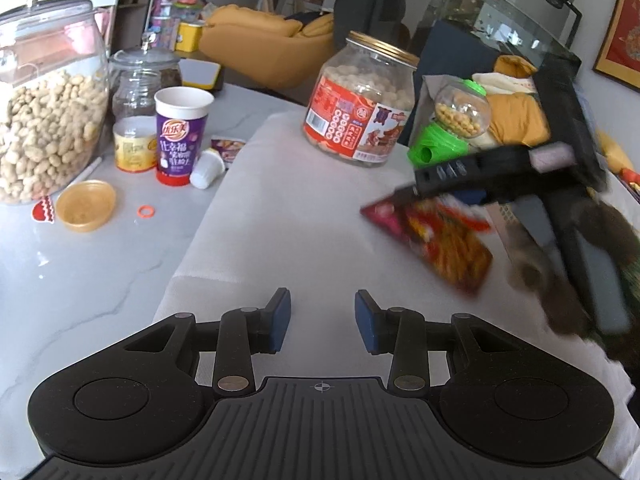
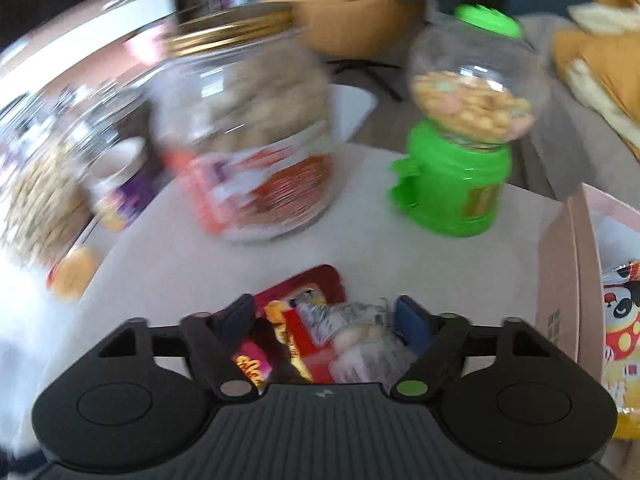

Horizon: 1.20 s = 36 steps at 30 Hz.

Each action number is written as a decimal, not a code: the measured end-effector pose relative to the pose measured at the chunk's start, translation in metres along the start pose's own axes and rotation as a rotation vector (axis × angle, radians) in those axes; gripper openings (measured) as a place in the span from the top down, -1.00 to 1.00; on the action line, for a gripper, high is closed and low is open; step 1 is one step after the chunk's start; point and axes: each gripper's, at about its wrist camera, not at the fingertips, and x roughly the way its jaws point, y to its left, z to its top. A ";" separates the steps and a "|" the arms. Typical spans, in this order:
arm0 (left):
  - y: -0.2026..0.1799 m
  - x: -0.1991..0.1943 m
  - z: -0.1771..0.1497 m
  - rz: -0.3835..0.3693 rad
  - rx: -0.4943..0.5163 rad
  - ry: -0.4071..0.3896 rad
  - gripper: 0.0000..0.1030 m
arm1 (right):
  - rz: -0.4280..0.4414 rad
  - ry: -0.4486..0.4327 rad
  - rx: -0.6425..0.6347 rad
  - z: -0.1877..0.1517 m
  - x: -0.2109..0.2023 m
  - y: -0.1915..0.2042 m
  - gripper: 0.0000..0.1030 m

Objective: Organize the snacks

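Note:
A red snack bag (image 1: 436,240) lies on the white cloth (image 1: 288,216). My right gripper (image 2: 324,320) is directly over it with the bag (image 2: 304,320) between its open fingers; from the left wrist view the right gripper (image 1: 404,196) shows blurred above the bag's far end. I cannot tell whether the pads touch the bag. My left gripper (image 1: 322,318) is open and empty above the cloth's near part. A big jar with a gold lid (image 1: 360,100), also in the right wrist view (image 2: 248,136), and a green candy dispenser (image 1: 452,124), also there (image 2: 460,128), stand behind.
A pink box (image 2: 568,280) holding a panda snack bag (image 2: 620,320) stands at the right. On the marble table (image 1: 80,280) at left are a peanut jar (image 1: 44,112), a purple cup (image 1: 180,136), a yellow tub (image 1: 134,144) and a gold lid (image 1: 86,206).

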 end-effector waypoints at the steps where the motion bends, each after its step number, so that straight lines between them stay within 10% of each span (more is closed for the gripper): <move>1: 0.000 0.000 0.000 0.001 -0.002 0.000 0.21 | 0.021 0.006 -0.032 -0.007 -0.007 0.006 -0.25; 5: -0.002 -0.002 0.000 0.010 -0.008 0.001 0.21 | 0.124 0.033 -0.107 -0.042 -0.033 0.024 -0.31; 10: 0.000 -0.003 0.001 0.022 -0.024 0.007 0.21 | 0.158 0.008 -0.238 -0.091 -0.061 0.036 -0.92; 18: -0.029 -0.011 0.009 -0.060 0.031 0.013 0.21 | 0.156 -0.086 -0.354 -0.147 -0.101 0.029 -1.00; 31: -0.122 -0.004 -0.004 -0.246 0.219 0.129 0.21 | 0.103 -0.214 -0.162 -0.191 -0.171 -0.066 -0.92; 36: -0.181 0.015 -0.023 -0.244 0.359 0.190 0.21 | -0.040 -0.203 -0.087 -0.212 -0.174 -0.102 -0.92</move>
